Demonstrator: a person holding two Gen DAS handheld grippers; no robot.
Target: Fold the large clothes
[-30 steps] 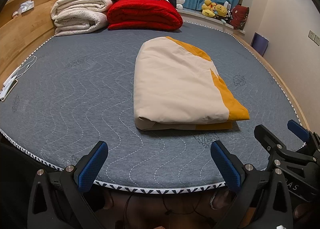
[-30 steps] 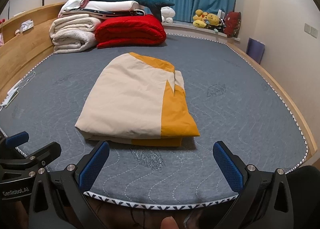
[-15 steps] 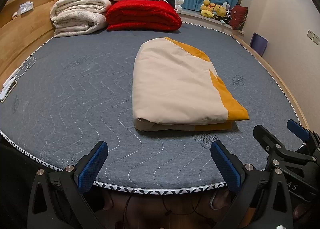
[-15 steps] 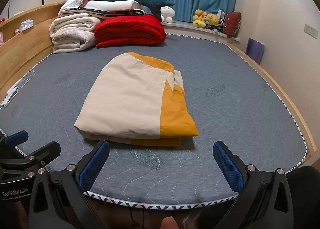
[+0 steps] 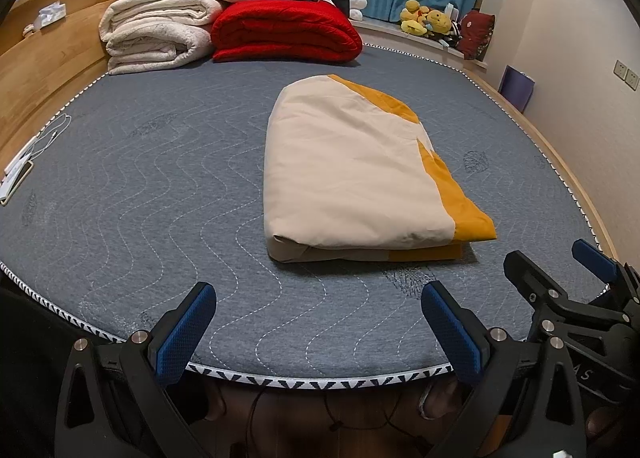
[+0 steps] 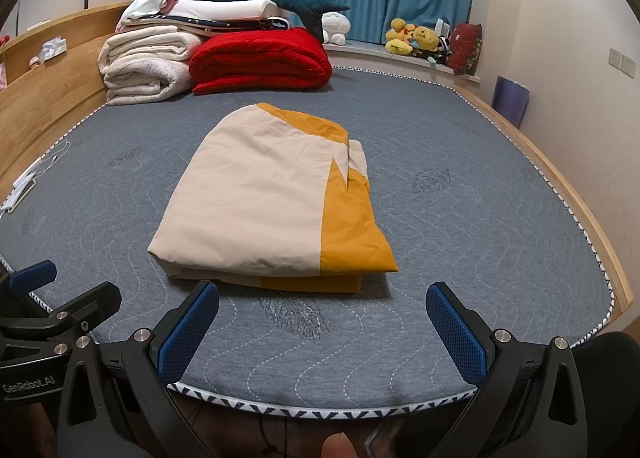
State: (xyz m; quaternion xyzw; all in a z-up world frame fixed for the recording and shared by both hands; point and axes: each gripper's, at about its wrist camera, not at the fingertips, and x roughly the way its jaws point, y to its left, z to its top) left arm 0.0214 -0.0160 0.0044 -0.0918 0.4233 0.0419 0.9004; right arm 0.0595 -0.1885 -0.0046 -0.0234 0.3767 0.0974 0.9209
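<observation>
Mattress (image 5: 160,178) bears folded cloth (image 5: 352,178), tongs (image 5: 320,322) gaping.

The lower layers of the folded cream-and-mustard cotton garment (image 6: 256,210) lie under its top panel, so their number cannot be told; the small white objects and cable on the grey quilted mattress's (image 5: 140,186) left rim (image 5: 18,174) run past the frame edge; the yellow plush toys (image 6: 412,40) on the far sill are too small to identify; the black right gripper (image 5: 560,270) shows only partly at the left view's edge.
</observation>
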